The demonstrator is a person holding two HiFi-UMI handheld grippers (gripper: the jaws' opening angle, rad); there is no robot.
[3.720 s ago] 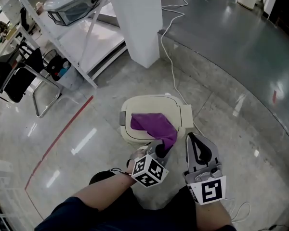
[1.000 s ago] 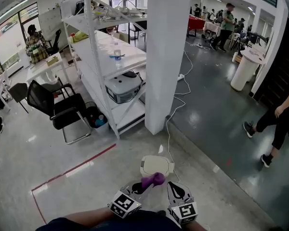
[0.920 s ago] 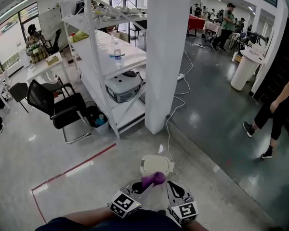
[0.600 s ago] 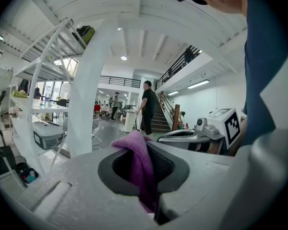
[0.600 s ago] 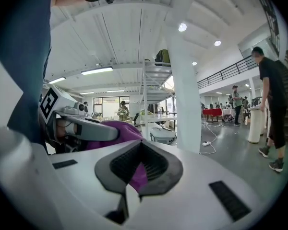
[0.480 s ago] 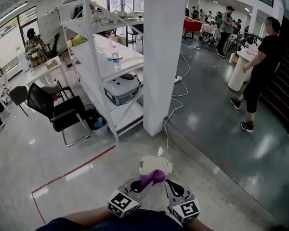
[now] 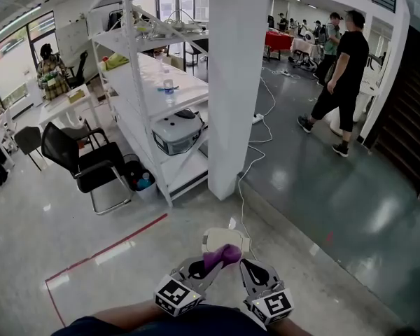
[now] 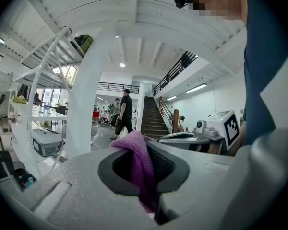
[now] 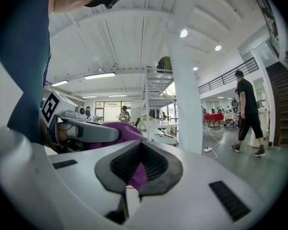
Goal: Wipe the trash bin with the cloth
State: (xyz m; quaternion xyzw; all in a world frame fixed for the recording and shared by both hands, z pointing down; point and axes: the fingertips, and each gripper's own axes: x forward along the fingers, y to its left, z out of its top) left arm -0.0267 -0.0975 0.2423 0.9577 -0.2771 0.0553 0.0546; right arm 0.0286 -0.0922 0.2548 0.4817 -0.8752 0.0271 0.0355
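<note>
The cream trash bin [image 7: 226, 240] stands on the floor just beyond both grippers, its lid down. My left gripper [image 7: 208, 265] is shut on the purple cloth [image 7: 222, 257], which bunches above the bin's near edge. In the left gripper view the cloth [image 8: 141, 163] is pinched between the jaws of the left gripper [image 8: 145, 145] and hangs down through them. My right gripper [image 7: 250, 267] is held beside it, to the right, shut, apart from the cloth. In the right gripper view the cloth [image 9: 116, 132] shows behind the right gripper [image 9: 142, 146].
A white pillar [image 7: 238, 82] rises behind the bin, with a cable [image 7: 246, 177] trailing past it. A white shelving rack [image 7: 154, 82] holds a grey case [image 7: 178, 131]. A black chair [image 7: 84, 163] and a red floor line [image 7: 105, 249] lie left. A person in black [image 7: 343, 79] walks at the back right.
The view has lifted from the bin to the room, and the cloth has come off the lid. Over the last second the grippers hardly moved; the person in black walked away.
</note>
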